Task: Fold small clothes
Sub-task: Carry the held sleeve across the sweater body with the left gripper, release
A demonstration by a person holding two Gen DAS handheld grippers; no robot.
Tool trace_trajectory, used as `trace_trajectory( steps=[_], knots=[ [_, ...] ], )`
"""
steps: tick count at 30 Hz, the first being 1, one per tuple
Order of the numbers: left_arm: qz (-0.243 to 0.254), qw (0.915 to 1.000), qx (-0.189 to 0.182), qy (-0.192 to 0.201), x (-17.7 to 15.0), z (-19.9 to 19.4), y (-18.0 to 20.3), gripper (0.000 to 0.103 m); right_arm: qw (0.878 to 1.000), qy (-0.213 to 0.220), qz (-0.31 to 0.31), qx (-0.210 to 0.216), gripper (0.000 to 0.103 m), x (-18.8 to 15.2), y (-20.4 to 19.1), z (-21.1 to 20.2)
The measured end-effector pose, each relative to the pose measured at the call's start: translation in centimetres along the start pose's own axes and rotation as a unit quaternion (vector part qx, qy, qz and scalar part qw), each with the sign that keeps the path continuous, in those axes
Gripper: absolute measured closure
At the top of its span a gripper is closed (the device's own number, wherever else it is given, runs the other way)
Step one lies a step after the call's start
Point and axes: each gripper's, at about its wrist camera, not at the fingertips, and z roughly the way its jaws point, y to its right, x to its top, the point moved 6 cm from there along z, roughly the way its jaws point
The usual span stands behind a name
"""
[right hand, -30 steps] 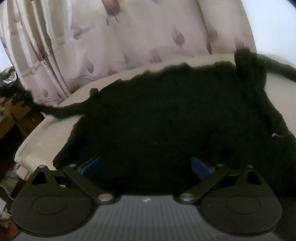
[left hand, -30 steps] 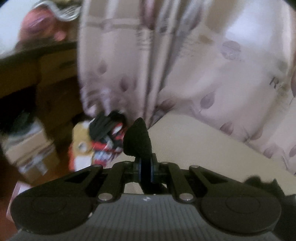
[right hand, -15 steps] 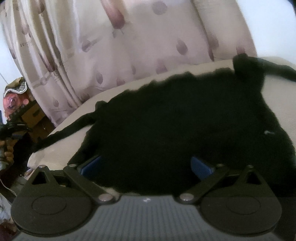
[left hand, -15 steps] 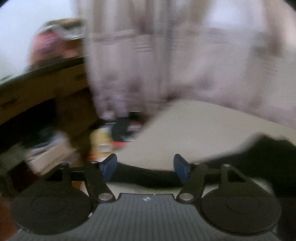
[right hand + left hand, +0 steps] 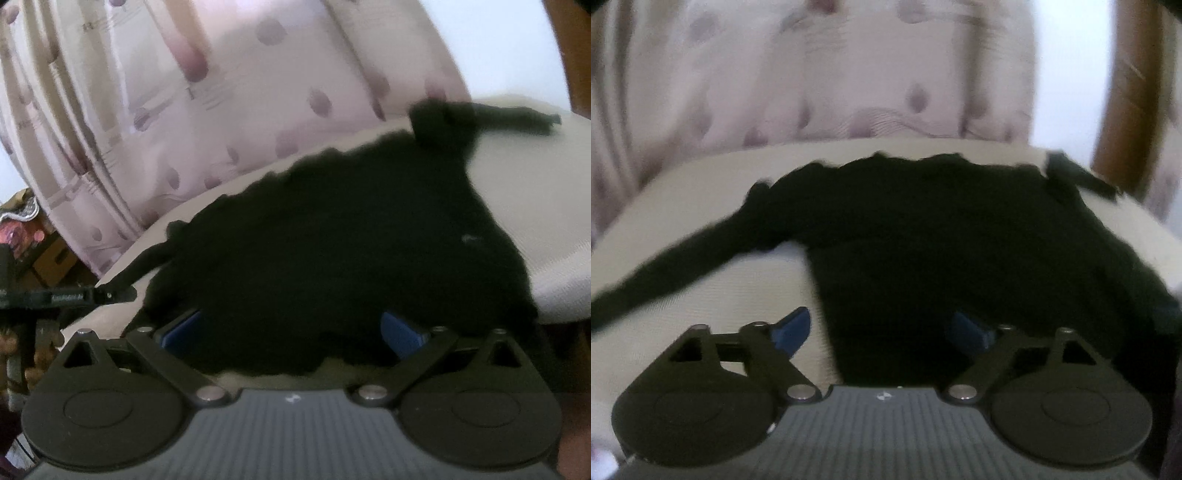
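Observation:
A black garment lies spread on a cream cushion. One thin black strap trails off to the left, and another strap lies at the far right corner. My left gripper hovers over the garment's near left edge. Its jaws are opening wide, and the blue pads press on nothing. My right gripper stands open low over the near hem of the garment. Cloth lies between its pads, untouched by them.
A pale curtain with mauve spots hangs right behind the cushion. A brown wooden post stands at the right. Boxes and clutter sit low at the left, where a black bar juts in.
My left gripper was shut on a black strap, then opened and let it go. It swung right from the cluttered corner to face the garment. The right view shifted a little.

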Motion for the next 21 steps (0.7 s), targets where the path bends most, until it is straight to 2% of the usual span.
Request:
trace_trajectory(
  steps=[2, 3, 4, 5, 6, 8, 10, 13, 15, 16, 18, 19, 21],
  knots=[
    [0.039, 0.9988, 0.030, 0.000, -0.7, 0.6, 1.6, 0.018, 1.000, -0.005, 0.017, -0.003, 0.000, -0.2, 0.8, 0.2],
    [0.060, 0.9972, 0.045, -0.008, -0.9, 1.3, 2.0, 0.029, 1.000, -0.007, 0.027, -0.003, 0.000, -0.3, 1.2, 0.2],
    [0.069, 0.9960, 0.055, -0.015, -1.4, 1.7, 2.4, 0.048, 0.999, -0.008, 0.034, -0.002, 0.000, -0.4, 1.4, 0.2],
    [0.076, 0.9948, 0.063, -0.027, -1.8, 2.4, 2.5, 0.060, 0.999, -0.009, 0.044, 0.000, 0.000, -0.4, 1.7, 0.3],
    [0.070, 0.9947, 0.066, -0.038, -2.0, 2.9, 2.3, 0.084, 0.999, -0.010, 0.048, 0.000, 0.000, -0.4, 1.9, 0.2],
    [0.017, 0.9973, 0.062, -0.037, -2.6, 2.3, 0.9, 0.088, 0.999, -0.007, 0.049, -0.002, 0.000, -0.4, 2.1, 0.0],
    [-0.040, 0.9952, 0.088, -0.019, -2.7, 0.3, -1.1, 0.090, 0.999, 0.001, 0.045, -0.004, 0.000, -0.2, 2.3, -0.4],
    [-0.135, 0.9826, 0.128, 0.001, -3.4, -3.5, -5.1, 0.092, 0.999, 0.009, 0.044, -0.007, 0.000, 0.0, 2.7, -0.8],
    [-0.190, 0.9696, 0.153, -0.014, -4.8, -5.1, -7.4, 0.092, 0.999, 0.012, 0.049, -0.014, 0.000, 0.1, 3.4, -0.9],
    [-0.227, 0.9602, 0.160, -0.029, -5.9, -5.7, -8.7, 0.092, 0.998, 0.015, 0.053, -0.018, 0.000, 0.2, 3.9, -1.0],
    [-0.286, 0.9451, 0.146, -0.060, -8.1, -6.2, -10.3, 0.092, 0.998, 0.021, 0.057, -0.024, 0.000, 0.3, 4.7, -1.4],
    [-0.301, 0.9406, 0.139, -0.074, -9.1, -6.2, -10.7, 0.091, 0.998, 0.023, 0.058, -0.028, 0.000, 0.3, 5.1, -1.7],
    [-0.291, 0.9438, 0.138, -0.077, -9.8, -6.5, -10.4, 0.090, 0.997, 0.027, 0.058, -0.039, 0.000, 0.5, 5.8, -2.2]
  ],
)
